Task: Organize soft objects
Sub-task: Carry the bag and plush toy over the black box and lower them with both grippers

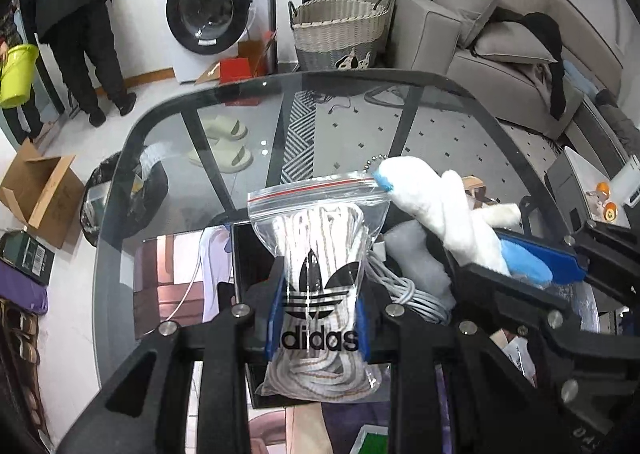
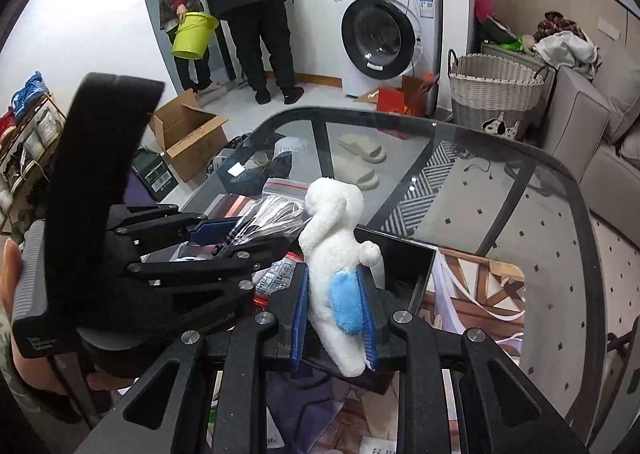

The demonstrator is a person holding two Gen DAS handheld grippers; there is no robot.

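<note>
My left gripper (image 1: 318,318) is shut on a clear zip bag of white laces (image 1: 316,254) printed with an adidas logo, held above a black tray (image 1: 244,254) on the glass table (image 1: 168,121). My right gripper (image 2: 336,314) is shut on a white plush toy with a blue patch (image 2: 336,250), also above the black tray (image 2: 404,258). The two grippers are side by side: the plush toy (image 1: 440,209) shows at the right of the left wrist view, and the bag (image 2: 272,209) with the left gripper (image 2: 228,234) shows at the left of the right wrist view.
A grey cable coil (image 1: 404,290) and grey foam (image 1: 416,250) lie in the tray. Beyond the table stand a wicker basket (image 2: 496,93), a washing machine (image 2: 384,25), a cardboard box (image 2: 188,129), a sofa (image 1: 500,53) and two people (image 2: 248,9), one holding a green bucket (image 2: 192,33).
</note>
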